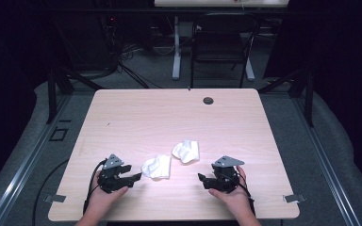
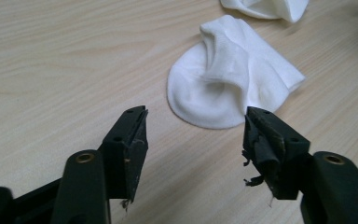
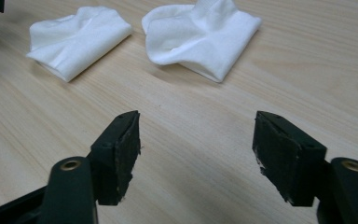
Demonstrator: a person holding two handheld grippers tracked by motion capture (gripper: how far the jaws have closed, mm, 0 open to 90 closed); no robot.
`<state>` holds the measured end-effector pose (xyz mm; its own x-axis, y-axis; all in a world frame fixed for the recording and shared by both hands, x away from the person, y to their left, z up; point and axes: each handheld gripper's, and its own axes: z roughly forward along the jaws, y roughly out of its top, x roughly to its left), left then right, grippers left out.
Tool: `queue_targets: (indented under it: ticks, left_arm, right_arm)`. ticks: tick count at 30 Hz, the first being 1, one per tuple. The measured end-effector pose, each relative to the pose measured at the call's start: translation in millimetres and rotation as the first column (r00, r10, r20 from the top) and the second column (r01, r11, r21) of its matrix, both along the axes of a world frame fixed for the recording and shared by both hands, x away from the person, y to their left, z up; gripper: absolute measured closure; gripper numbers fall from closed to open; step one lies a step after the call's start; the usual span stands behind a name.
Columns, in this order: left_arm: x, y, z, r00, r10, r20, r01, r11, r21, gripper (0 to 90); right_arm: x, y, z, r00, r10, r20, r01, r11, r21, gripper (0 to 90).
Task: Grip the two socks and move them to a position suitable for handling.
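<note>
Two crumpled white cloths lie on the light wooden table (image 1: 169,113). The nearer cloth (image 1: 156,166) (image 2: 230,84) (image 3: 77,39) rests just right of my left gripper (image 1: 133,180) (image 2: 196,140), which is open with nothing between its jaws. The second cloth (image 1: 186,151) (image 3: 200,32) (image 2: 265,7) lies a little farther back and to the right. My right gripper (image 1: 203,180) (image 3: 196,149) sits near the front edge, open and empty, pointing left toward the cloths. A hand holds each gripper from below.
A round cable hole (image 1: 208,100) sits near the table's far edge. Beyond the table stand a black chair (image 1: 219,44) and a white desk leg (image 1: 176,47) with cables on the floor. Metal rails (image 1: 23,160) run along both sides.
</note>
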<state>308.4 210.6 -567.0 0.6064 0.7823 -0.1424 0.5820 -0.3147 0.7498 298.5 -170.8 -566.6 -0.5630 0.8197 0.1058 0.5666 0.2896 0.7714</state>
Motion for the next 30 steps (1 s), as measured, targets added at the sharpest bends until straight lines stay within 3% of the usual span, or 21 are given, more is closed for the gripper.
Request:
queue_targets:
  ticks: [8,10,11,13,21,24,25,30]
  left_arm:
    - [0.5,-1.1,-0.4,0.9993,-0.003,0.037,0.003,1.0000,0.004,33.2]
    - [0.9,-0.4,-0.5,0.9995,0.001,0.033,-0.001,1.0000,-0.002,33.6]
    - [1.1,-0.2,-1.1,0.9991,0.004,0.041,-0.004,1.0000,0.002,35.0]
    - [1.4,0.4,-2.2,0.9988,0.003,0.048,-0.003,1.0000,-0.004,36.9]
    - [2.9,0.5,-2.2,0.9990,-0.004,0.045,0.004,1.0000,-0.005,42.3]
    - [3.4,1.4,-1.7,0.9988,-0.001,0.049,0.001,1.0000,-0.010,42.8]
    - [3.6,1.9,-1.9,0.9987,0.002,0.052,-0.001,0.9999,-0.014,42.8]
    - [4.5,4.9,-0.4,0.9979,0.008,0.064,-0.007,0.9999,-0.013,42.8]
  right_arm:
    - [-1.8,-3.4,0.2,0.9994,-0.008,0.035,0.007,1.0000,0.006,45.1]
    - [-1.6,-3.3,-0.6,0.9997,-0.014,0.019,0.014,0.9997,0.020,46.3]
    - [-1.1,-2.3,-2.1,0.9998,-0.016,-0.014,0.016,0.9998,0.007,49.5]
    - [-0.6,-0.5,-3.1,0.9997,-0.006,-0.023,0.006,1.0000,-0.008,51.2]
    - [-2.5,15.8,0.4,0.9993,0.032,-0.022,-0.033,0.9989,-0.034,55.5]
    - [-2.3,21.2,2.9,0.9990,0.037,-0.026,-0.038,0.9989,-0.028,58.2]
    - [-0.8,26.4,5.0,0.9980,0.044,-0.044,-0.044,0.9990,0.005,60.5]
    - [4.4,36.4,9.8,0.9971,0.049,-0.057,-0.050,0.9987,-0.013,65.7]
